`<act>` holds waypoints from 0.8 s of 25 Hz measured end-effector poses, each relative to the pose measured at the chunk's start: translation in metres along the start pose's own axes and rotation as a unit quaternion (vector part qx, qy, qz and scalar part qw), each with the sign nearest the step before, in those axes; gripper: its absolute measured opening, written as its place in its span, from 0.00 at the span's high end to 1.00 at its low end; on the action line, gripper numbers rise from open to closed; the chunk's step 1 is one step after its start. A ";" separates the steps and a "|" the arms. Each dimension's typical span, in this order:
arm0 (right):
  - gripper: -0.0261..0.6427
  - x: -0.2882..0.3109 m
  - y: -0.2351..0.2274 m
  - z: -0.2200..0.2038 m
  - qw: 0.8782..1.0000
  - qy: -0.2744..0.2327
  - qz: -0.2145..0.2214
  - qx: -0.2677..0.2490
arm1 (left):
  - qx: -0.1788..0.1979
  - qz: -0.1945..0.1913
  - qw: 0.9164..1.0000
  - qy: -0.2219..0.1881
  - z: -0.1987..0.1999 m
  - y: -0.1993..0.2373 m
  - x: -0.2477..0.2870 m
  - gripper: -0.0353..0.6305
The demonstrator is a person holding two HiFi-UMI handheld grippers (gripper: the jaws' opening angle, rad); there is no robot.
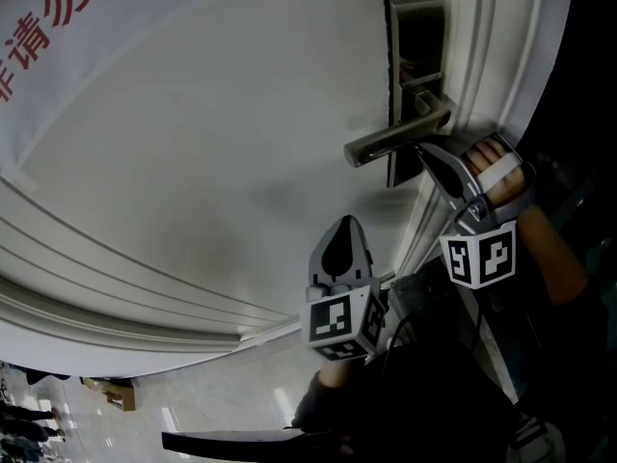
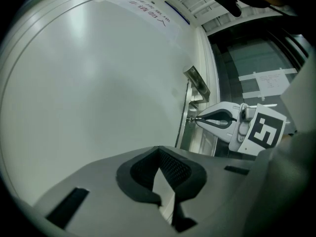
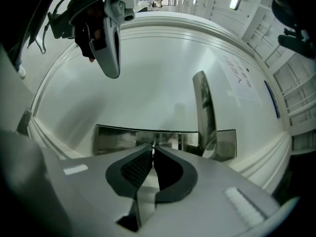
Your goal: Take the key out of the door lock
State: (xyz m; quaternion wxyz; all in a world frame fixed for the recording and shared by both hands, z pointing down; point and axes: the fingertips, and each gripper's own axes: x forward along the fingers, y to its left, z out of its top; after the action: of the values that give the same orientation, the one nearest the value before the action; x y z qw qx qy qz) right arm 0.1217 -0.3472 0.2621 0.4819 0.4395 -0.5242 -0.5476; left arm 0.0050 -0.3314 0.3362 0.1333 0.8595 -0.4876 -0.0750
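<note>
A steel lock plate [image 1: 416, 37] with a lever handle [image 1: 395, 139] sits on the white door [image 1: 212, 162]. My right gripper [image 1: 420, 149] points at the plate just under the handle. The left gripper view shows the right gripper [image 2: 199, 118] shut on a small key [image 2: 194, 118] that sticks out of the plate [image 2: 186, 125]. In the right gripper view a thin metal key [image 3: 152, 148] sits pinched between the tips, against the plate [image 3: 118, 139]. My left gripper [image 1: 344, 222] hangs lower left, off the door, shut with nothing in it [image 2: 158, 151].
A white banner with red lettering [image 1: 58, 27] hangs on the door at upper left. Raised moulding [image 1: 116, 287] curves across the door panel. The door edge and frame [image 1: 492, 56] run right of the lock. A paper notice [image 2: 271, 82] hangs on glass beyond.
</note>
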 end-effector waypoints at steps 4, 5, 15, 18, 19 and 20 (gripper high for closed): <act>0.94 0.000 0.001 0.000 1.000 0.001 -0.002 -0.011 | 0.003 -0.004 1.000 -0.002 -0.001 -0.001 0.000 0.95; 0.94 0.000 0.001 0.000 1.000 0.001 -0.002 -0.011 | 0.004 -0.003 1.000 -0.002 -0.001 0.000 0.000 0.95; 0.94 0.000 -0.001 0.000 1.000 0.005 0.002 0.011 | 0.001 0.000 1.000 -0.002 0.000 0.000 -0.001 0.95; 0.94 0.000 0.000 0.000 1.000 0.007 0.004 0.016 | 0.002 0.000 1.000 -0.002 0.000 0.001 -0.001 0.95; 0.94 0.000 0.000 0.000 1.000 0.007 0.004 0.016 | 0.002 0.001 1.000 -0.002 0.000 0.001 -0.001 0.95; 0.94 0.000 -0.001 0.000 1.000 0.006 0.002 0.013 | 0.002 0.001 1.000 -0.002 0.000 0.001 -0.001 0.95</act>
State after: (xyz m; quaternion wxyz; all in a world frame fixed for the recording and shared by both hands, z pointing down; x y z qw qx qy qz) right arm 0.1220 -0.3474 0.2615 0.4810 0.4478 -0.5290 -0.5369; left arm 0.0037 -0.3307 0.3364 0.1305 0.8593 -0.4888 -0.0750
